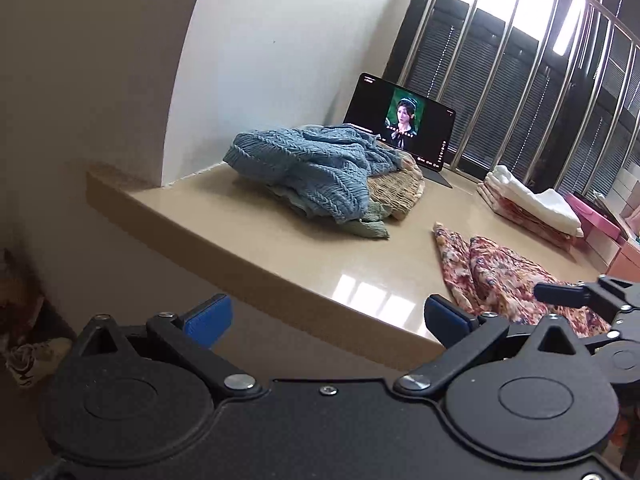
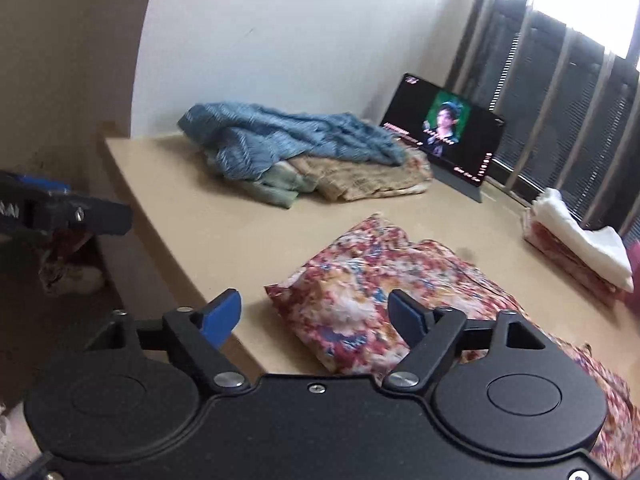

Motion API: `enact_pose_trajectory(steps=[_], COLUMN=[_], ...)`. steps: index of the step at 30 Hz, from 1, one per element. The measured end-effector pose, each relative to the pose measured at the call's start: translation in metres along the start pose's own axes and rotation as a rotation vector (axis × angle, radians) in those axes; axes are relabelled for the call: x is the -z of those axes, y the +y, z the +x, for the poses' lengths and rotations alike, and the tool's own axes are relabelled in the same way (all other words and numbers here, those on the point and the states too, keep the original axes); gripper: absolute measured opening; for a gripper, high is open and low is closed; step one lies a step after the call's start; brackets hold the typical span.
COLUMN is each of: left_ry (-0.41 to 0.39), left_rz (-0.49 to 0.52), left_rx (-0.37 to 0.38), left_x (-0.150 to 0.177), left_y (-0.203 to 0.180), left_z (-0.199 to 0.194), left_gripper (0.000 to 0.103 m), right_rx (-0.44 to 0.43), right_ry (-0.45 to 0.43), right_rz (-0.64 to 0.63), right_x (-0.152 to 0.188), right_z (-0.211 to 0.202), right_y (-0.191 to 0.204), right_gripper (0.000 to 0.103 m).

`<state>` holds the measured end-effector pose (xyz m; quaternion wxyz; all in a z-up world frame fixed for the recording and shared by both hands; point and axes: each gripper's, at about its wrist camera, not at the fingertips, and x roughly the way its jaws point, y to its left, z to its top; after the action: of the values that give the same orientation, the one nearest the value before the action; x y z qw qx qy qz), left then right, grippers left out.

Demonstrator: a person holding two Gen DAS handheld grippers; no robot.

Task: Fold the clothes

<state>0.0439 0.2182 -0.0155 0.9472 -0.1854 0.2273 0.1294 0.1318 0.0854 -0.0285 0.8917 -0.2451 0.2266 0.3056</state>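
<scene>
While approaching the floral garment (image 2: 384,300), best to aim for one clear corner and not for the loose middle of the cloth. Lies crumpled on the beige ledge (image 2: 224,232), directly ahead of the right gripper (image 2: 316,314) and partly under its far finger; from the left gripper (image 1: 328,316), off to the right and a little ahead. Both pairs of blue pads spread wide, nothing pinched between them: no cloth between the right pair, only bare ledge and its edge between the left pair.

Good practice for this step:
- Lower the right gripper onto the near folded corner, so that only one or two layers enter between the pads.
- Bring the left gripper across to the opposite edge, then pull apart gently to flatten before any fold.
- Keep low over the ledge, so the thin fabric does not drag or slide off the front edge.

Which edge is hem and which is collar, hard to say; right view somewhat blurred, perhaps from motion.

Well ahead and to the left, a pile with a blue knit sweater (image 1: 304,164) on top. Ahead to the right, a folded stack (image 1: 532,204), probably the finished pieces, so likely destination afterwards. Tablet (image 1: 400,124) behind, against the window bars.
</scene>
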Motion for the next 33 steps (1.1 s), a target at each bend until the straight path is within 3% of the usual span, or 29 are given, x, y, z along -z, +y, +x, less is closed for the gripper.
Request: enact_pose_trajectory(steps=[4, 6, 8, 10, 12, 14, 17, 21, 24, 27, 30, 32, 33], left_ry=[-0.004, -0.014, -0.021, -0.022, -0.006, 0.076, 0.232, 0.379, 0.465, 0.533, 0.597, 0.622, 0.622], left_rz=[0.008, 0.026, 0.048, 0.066, 0.076, 0.047, -0.033, -0.167, -0.251, -0.283, -0.303, -0.321, -0.327], left_rx=[0.007, 0.019, 0.039, 0.06, 0.089, 0.172, 0.327, 0.41, 0.461, 0.476, 0.478, 0.472, 0.469], left_x=[-0.006, -0.012, -0.021, -0.032, -0.044, -0.054, -0.065, -0.066, -0.064, -0.061, -0.055, -0.05, -0.049], left_y=[-0.001, -0.005, -0.011, -0.018, -0.025, -0.03, -0.038, -0.053, -0.065, -0.084, -0.1, -0.104, -0.104], left_z=[0.005, 0.008, 0.012, 0.018, 0.025, 0.041, 0.071, 0.114, 0.142, 0.164, 0.179, 0.184, 0.185], left_gripper=[0.103, 0.103, 0.103, 0.103, 0.103, 0.103, 0.103, 0.103, 0.101, 0.091, 0.06, 0.029, 0.022], right_rx=[0.015, 0.018, 0.006, -0.008, -0.031, -0.068, -0.13, -0.196, -0.227, -0.241, -0.25, -0.254, -0.255], right_ry=[0.027, 0.043, 0.076, 0.097, 0.117, 0.127, 0.105, 0.035, -0.005, -0.038, -0.064, -0.08, -0.087], right_rz=[-0.029, -0.016, 0.033, 0.075, 0.098, 0.152, 0.276, 0.442, 0.495, 0.523, 0.539, 0.541, 0.54], right_x=[-0.003, -0.006, -0.01, -0.012, -0.013, -0.013, -0.009, -0.001, 0.004, 0.009, 0.013, 0.015, 0.016], right_z=[0.016, 0.022, 0.029, 0.032, 0.035, 0.034, 0.027, 0.006, -0.01, -0.024, -0.034, -0.039, -0.041], right_y=[0.005, 0.004, -0.002, -0.009, -0.016, -0.026, -0.046, -0.073, -0.086, -0.092, -0.097, -0.1, -0.101], right_gripper=[0.064, 0.052, 0.027, 0.025, 0.013, 0.005, 0.002, 0.002, 0.002, 0.002, 0.002, 0.002, 0.002])
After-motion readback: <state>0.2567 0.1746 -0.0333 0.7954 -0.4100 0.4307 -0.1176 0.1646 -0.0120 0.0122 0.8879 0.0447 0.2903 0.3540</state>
